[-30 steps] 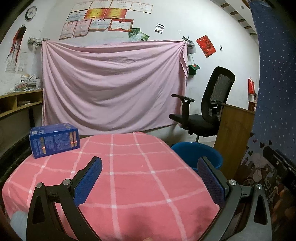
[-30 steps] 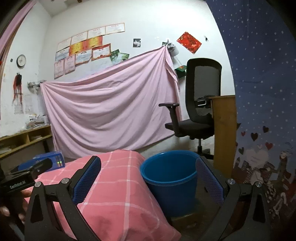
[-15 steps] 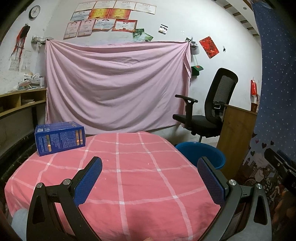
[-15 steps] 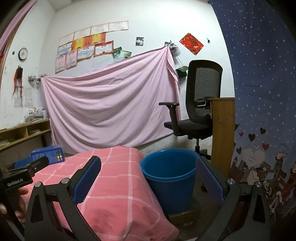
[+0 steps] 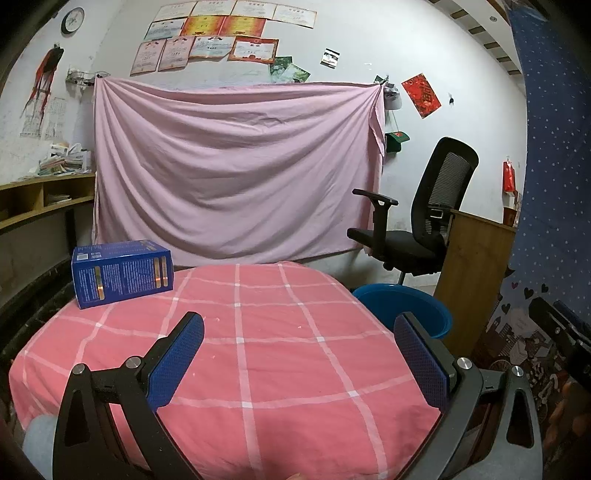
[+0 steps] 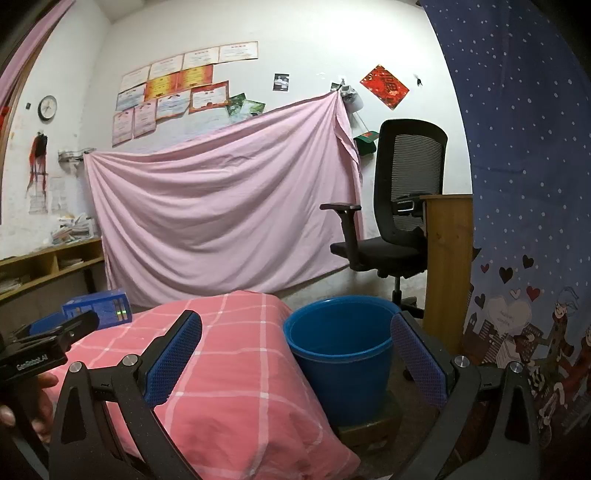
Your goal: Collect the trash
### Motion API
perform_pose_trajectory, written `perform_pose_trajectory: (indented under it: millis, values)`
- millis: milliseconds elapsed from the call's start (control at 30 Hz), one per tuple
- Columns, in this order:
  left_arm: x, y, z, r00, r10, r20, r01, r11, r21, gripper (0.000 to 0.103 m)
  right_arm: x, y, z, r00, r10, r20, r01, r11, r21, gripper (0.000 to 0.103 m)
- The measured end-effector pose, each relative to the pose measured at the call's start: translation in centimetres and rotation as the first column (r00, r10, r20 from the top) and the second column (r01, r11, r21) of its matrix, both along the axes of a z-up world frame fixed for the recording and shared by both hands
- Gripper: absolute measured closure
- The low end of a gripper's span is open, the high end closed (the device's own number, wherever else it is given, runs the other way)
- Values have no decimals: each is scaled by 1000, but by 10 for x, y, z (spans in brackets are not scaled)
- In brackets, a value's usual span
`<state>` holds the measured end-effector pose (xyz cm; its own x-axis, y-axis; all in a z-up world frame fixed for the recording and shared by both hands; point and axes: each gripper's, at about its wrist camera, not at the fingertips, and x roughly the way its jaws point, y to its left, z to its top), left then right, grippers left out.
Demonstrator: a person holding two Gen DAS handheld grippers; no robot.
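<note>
White wall at the back, a pink sheet draped across it, certificates pinned above, a round clock high left. Black mesh office chair stands right, beside a wooden panel. Wooden shelves left hold stacked papers. A starry blue curtain hangs far right.
</note>
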<state>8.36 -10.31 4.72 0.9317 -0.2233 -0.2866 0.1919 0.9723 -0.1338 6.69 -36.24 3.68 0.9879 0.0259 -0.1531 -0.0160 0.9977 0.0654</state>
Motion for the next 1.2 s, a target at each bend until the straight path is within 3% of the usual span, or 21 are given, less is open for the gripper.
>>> perform_pose_trajectory:
  millis: [1033,1200]
  values:
    - [3,5,-1,1000,13,0,-13,1000,-6,2,2,7,1,1000,10,-14,-10,1000,-5,0]
    - [6,6,-2,999,41,1,-41,999,24,2,4,8,1,1000,13,-16,-14,1000,-8,0]
